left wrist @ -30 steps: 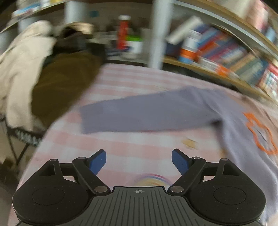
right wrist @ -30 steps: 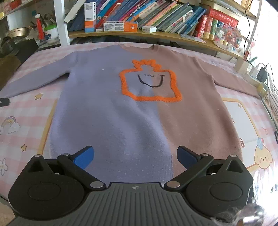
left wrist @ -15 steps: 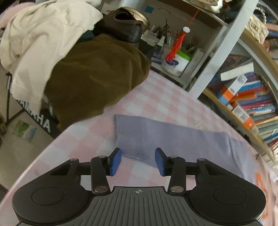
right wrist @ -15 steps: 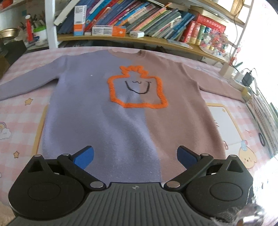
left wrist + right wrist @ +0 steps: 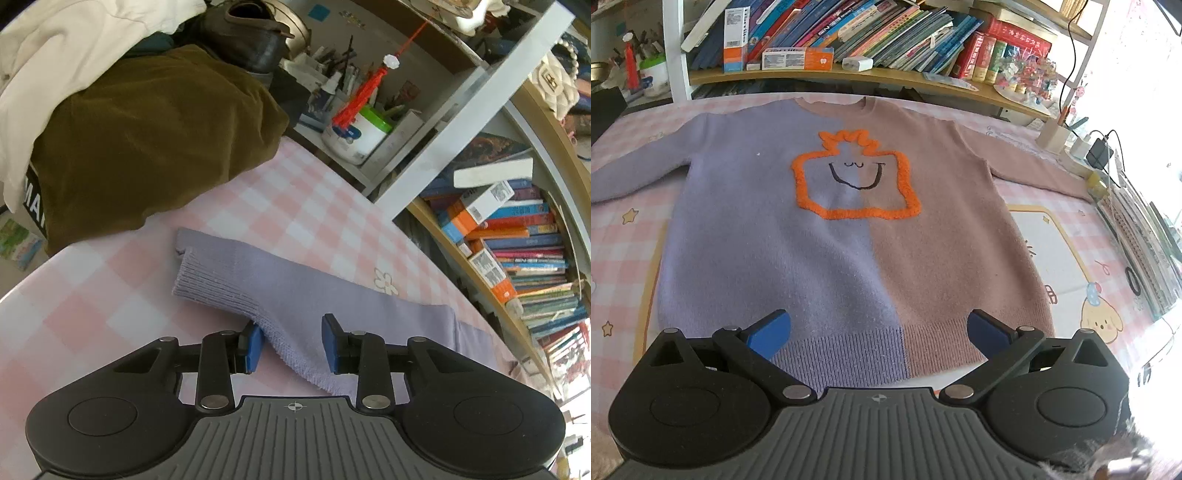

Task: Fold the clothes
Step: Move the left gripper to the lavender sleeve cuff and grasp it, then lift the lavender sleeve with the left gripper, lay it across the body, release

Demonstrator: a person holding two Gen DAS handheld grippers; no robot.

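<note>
The folding has hardly begun: the sweater (image 5: 849, 229) lies flat and face up on the bench (image 5: 624, 236), body spread out and both sleeves stretched wide, with no fold made yet. The left gripper (image 5: 291, 345) is at the cuff (image 5: 229, 291) of the purple sleeve, its fingers closing with the cuff edge between them but not pinched yet, while the right gripper (image 5: 879, 328) hangs over the hem with fingers wide apart and holding nothing. The sweater is soft knit, half purple and half dusty pink, with an orange fuzzy smiling shape (image 5: 855, 177) on the chest
</note>
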